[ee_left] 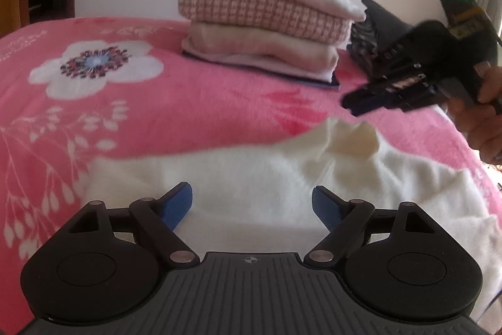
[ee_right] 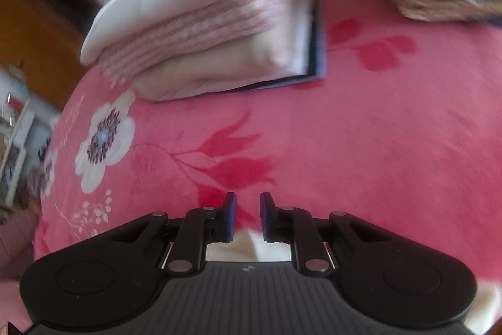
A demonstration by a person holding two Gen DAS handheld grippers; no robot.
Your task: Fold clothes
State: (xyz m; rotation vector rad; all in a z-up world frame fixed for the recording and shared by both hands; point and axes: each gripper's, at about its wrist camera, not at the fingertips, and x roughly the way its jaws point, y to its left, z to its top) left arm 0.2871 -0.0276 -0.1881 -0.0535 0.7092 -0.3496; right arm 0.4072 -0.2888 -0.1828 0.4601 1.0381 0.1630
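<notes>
Cream sweater [ee_left: 238,178], soft and limp, lay flat on the bed [ee_left: 157,102], best pinched at an edge; left tool [ee_left: 252,204] gaped empty above it, right tool [ee_right: 248,217] nearly closed, empty.

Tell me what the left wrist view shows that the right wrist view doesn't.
Only the left wrist view shows the white garment spread out on the bed, the left gripper wide open over it, and the right gripper in a hand.

Only the right wrist view shows a wooden door and the right gripper's jaws nearly closed and empty.

Both show the pink floral blanket and the folded stack.
</notes>
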